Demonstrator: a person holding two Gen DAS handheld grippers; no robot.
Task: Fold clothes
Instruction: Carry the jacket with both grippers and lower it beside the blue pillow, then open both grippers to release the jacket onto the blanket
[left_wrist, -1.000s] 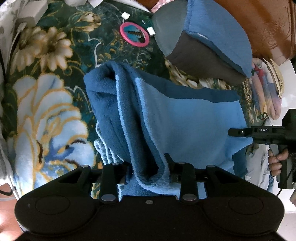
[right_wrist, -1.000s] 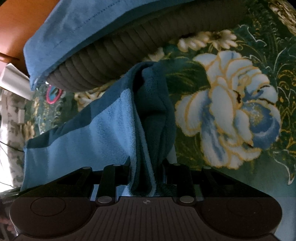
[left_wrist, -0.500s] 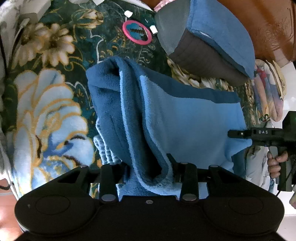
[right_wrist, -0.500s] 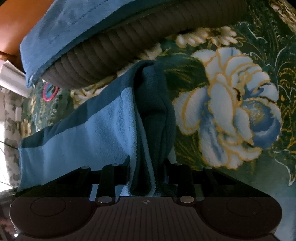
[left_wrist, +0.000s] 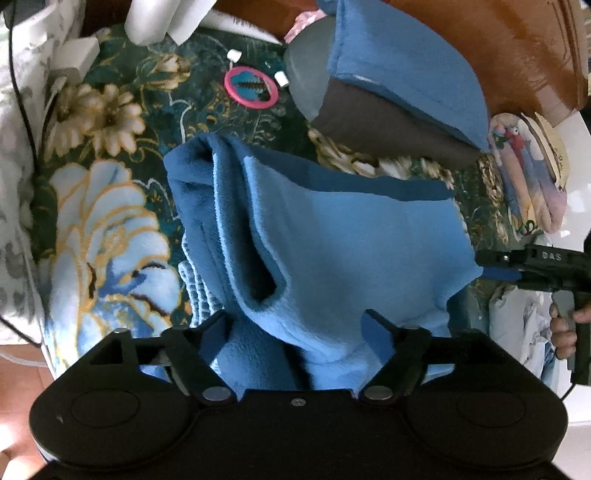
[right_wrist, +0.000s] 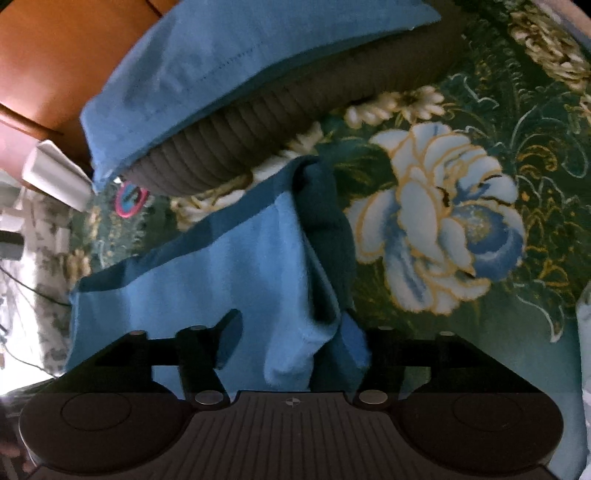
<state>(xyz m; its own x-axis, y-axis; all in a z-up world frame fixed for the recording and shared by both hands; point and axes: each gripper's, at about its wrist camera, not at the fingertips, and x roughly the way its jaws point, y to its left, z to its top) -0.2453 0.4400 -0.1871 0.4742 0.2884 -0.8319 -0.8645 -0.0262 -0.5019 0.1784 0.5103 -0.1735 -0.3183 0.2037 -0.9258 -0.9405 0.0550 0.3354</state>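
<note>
Left wrist view: black left gripper (left_wrist: 295, 325) with fingers spread wide, a bunched fold of the two-tone blue fleece garment (left_wrist: 332, 236) lying loose between them, not pinched. Garment spread on a dark green floral blanket (left_wrist: 107, 221), light blue face up, darker blue band along the far edge and rolled into a thick ridge on the left side. Ribbed pale blue cloth (left_wrist: 195, 295) peeking out beneath the ridge. Beyond the garment, a grey ribbed cushion with a blue cover (left_wrist: 399, 74) against a brown wooden headboard (left_wrist: 517, 48). Pink ring (left_wrist: 251, 88) on the blanket near the cushion, small white pieces beside it. At far right, black right gripper (left_wrist: 495, 266) seen side-on at the garment's edge, a hand (left_wrist: 563, 332) around its handle; pastel patterned fabric (left_wrist: 528, 173) behind.

Right wrist view: right gripper (right_wrist: 295, 339) likewise spread apart, fingers standing clear on either side of a loose hump of the same garment, nothing clamped. Dark blue band running away up-left, dark rolled edge climbing toward the cushion. Large white-and-blue flower print (right_wrist: 443, 221) on the blanket at right. Picture slightly blurred.
</note>
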